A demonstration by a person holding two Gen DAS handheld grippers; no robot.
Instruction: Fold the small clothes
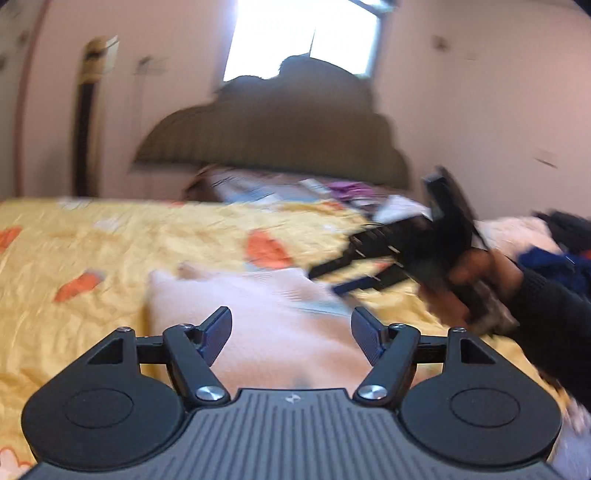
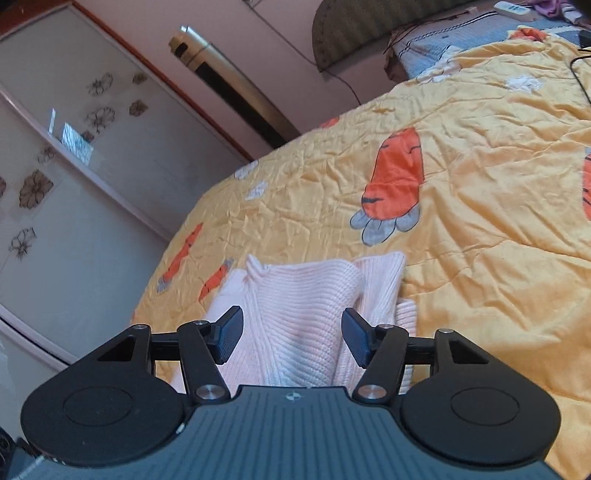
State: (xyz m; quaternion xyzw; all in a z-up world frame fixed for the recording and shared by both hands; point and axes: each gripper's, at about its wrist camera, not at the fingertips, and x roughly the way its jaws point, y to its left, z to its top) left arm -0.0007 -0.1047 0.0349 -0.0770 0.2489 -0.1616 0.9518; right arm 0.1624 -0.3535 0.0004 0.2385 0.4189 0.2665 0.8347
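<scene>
On the yellow carrot-print bedspread [image 2: 480, 192], the pink knit sweater [image 2: 295, 317] is lying partly folded. Left gripper [image 1: 291, 332] and right gripper [image 2: 291, 332] are hovering over it, jaws released and empty. Recommended: pinch opposite edges evenly before folding.

No legible text, numbers or brand names appear in either view. The only mark found is 1 small pale emblem, without letters, on the ribbed grey housing of the left gripper [image 1: 291, 334] and the same emblem on the ribbed grey housing of the right gripper [image 2: 292, 338]; its form cannot be read as a name. The white remote-like object [image 2: 514, 10] at the bed's far end shows markings too small to read.
</scene>
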